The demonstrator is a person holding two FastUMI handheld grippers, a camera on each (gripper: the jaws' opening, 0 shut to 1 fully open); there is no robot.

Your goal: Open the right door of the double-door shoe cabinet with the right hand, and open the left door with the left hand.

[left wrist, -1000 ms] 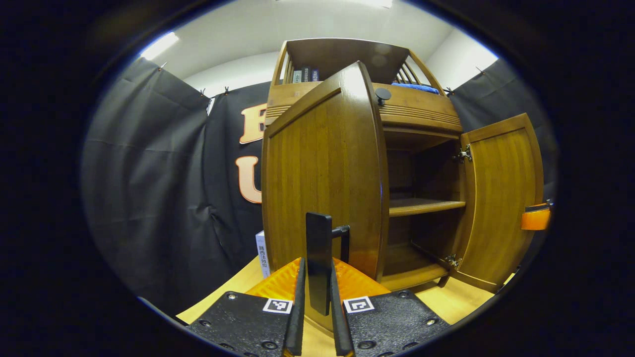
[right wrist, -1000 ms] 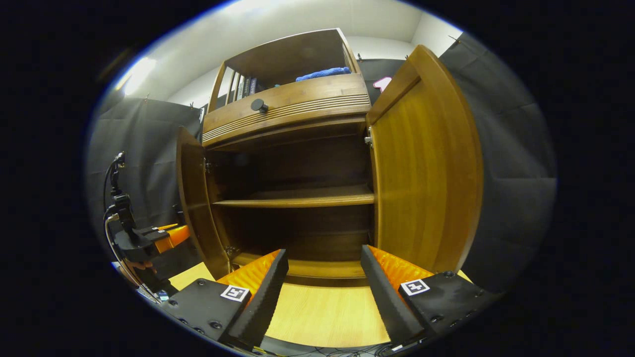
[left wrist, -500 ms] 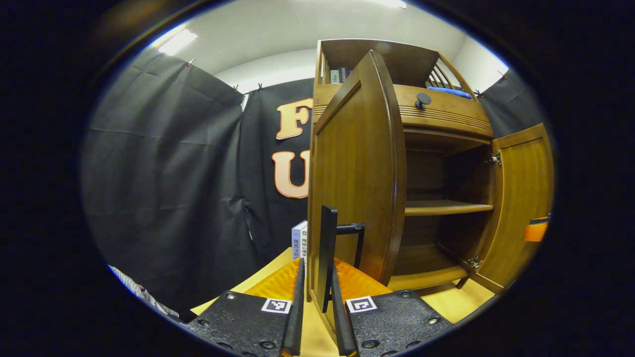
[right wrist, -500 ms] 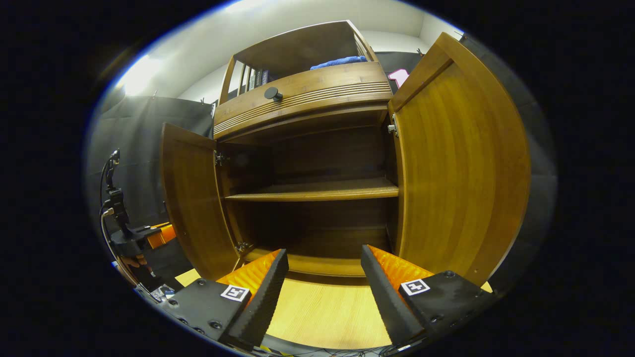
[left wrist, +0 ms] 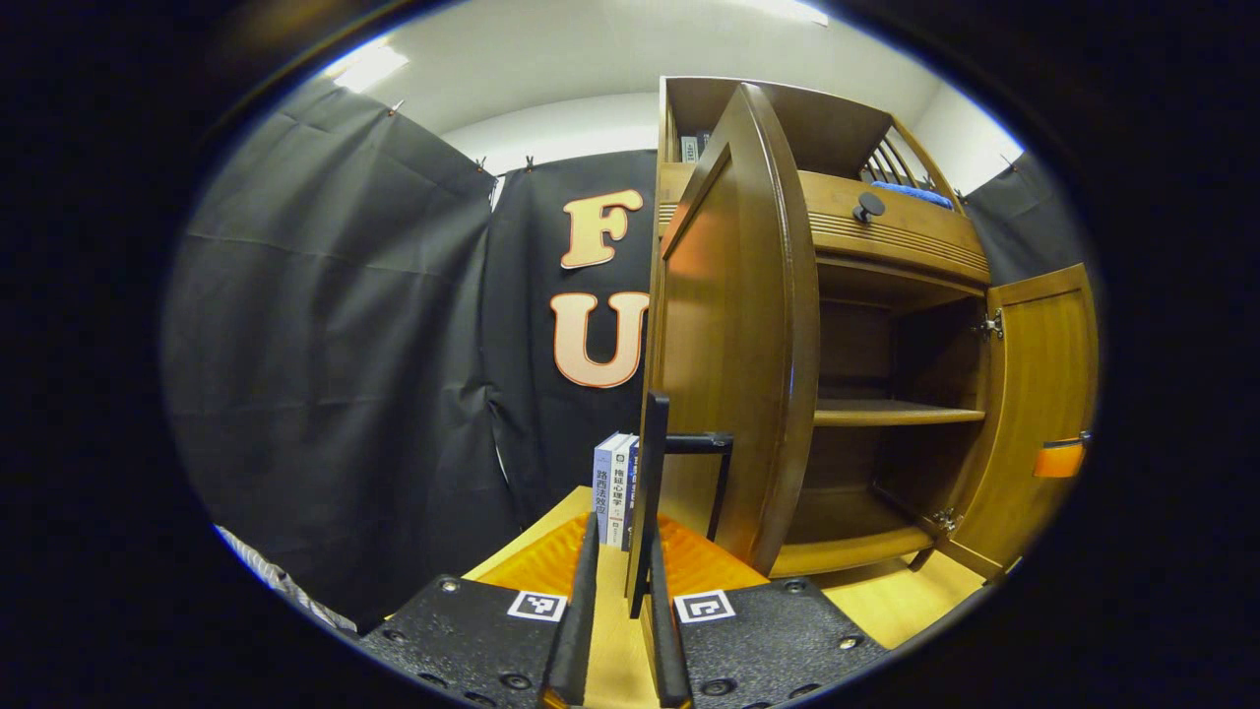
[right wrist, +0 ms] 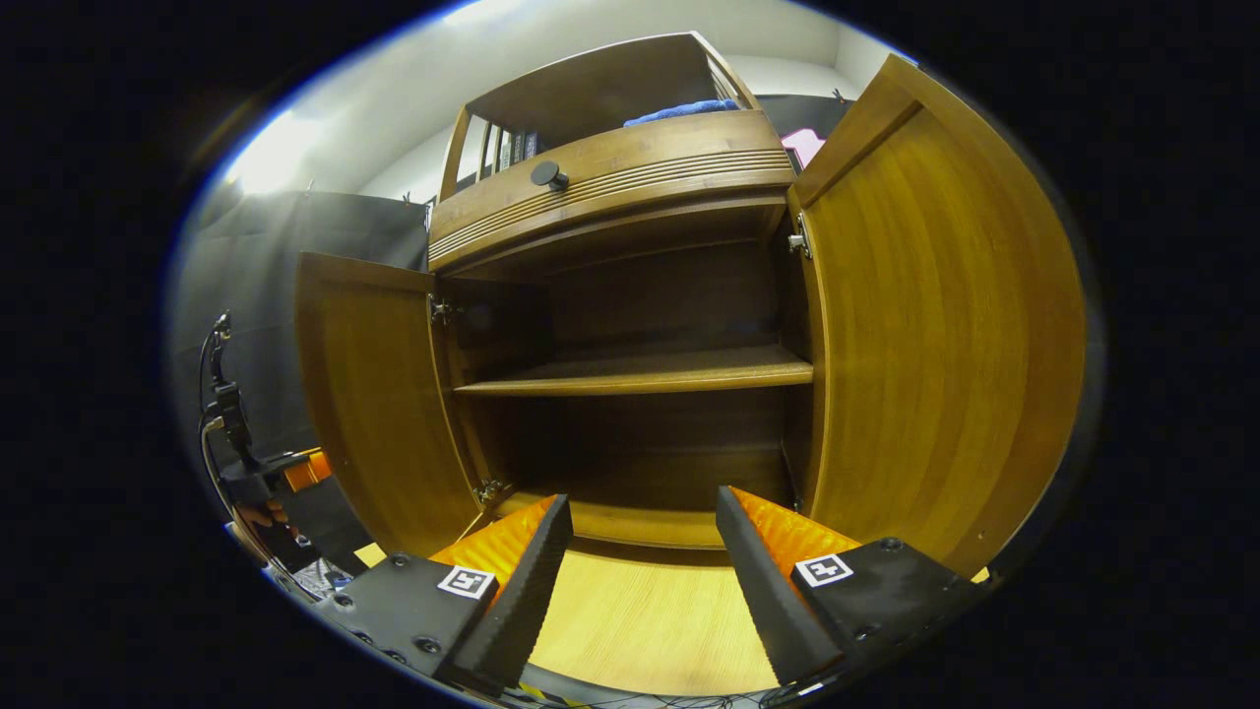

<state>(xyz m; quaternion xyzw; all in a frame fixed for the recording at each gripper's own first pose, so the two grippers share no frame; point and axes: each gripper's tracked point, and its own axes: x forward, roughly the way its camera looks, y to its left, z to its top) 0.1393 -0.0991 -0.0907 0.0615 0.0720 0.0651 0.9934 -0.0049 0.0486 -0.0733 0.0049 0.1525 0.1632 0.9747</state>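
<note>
So my left gripper [left wrist: 618, 591] is clamped on the black handle [left wrist: 652, 492] of the left door [left wrist: 733, 335], both fingers pinching that upright bar right at the near edge of the left gripper view. The left door stands swung way out, edge-on to me, with the handle sitting between my fingers and the door panel just to the right of it. Past it I can see into the shoe cabinet [left wrist: 886, 266], a shelf [left wrist: 896, 416] across the middle, and the right door [left wrist: 1034, 394] hanging open on the far right side. A few books [left wrist: 612, 487] stand on the wooden table [left wrist: 886, 601] just left of the door.

My right gripper [right wrist: 640, 581] is spread wide with nothing in it, hovering over the table in front of the cabinet. In the right gripper view the right door sits close on the right, just beyond my right finger, not touching. The left door is open on the far left, with the other gripper near its outer edge
</note>
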